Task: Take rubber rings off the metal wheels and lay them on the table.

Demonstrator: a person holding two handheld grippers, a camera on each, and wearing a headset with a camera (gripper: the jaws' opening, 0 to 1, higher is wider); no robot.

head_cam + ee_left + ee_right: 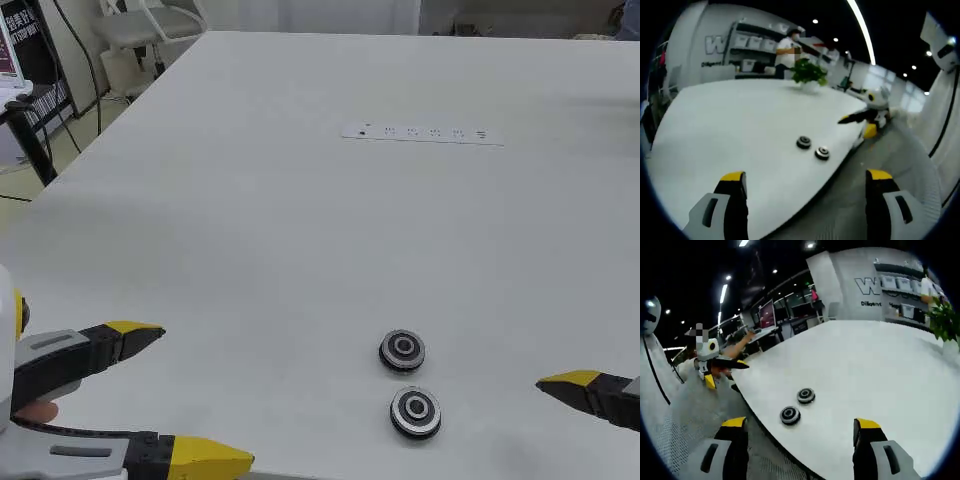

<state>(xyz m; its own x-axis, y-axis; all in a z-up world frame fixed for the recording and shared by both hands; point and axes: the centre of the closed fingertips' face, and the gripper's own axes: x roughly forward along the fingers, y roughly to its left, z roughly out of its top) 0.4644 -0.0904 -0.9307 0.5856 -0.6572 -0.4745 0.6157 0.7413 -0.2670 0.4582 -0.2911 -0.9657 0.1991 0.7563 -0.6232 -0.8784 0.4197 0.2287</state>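
While wheels (pixel 402 350) sit close together near edge of surface (pixel 300 200), rings (pixel 385 352) on them, I hold left gripper (pixel 805 175) and right gripper (pixel 800 423) wide open, one each side of wheels, touching nothing.

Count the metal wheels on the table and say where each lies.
2. First wheel lies by the table's near edge; second wheel sits beside it, closer to that edge. None looks hidden.
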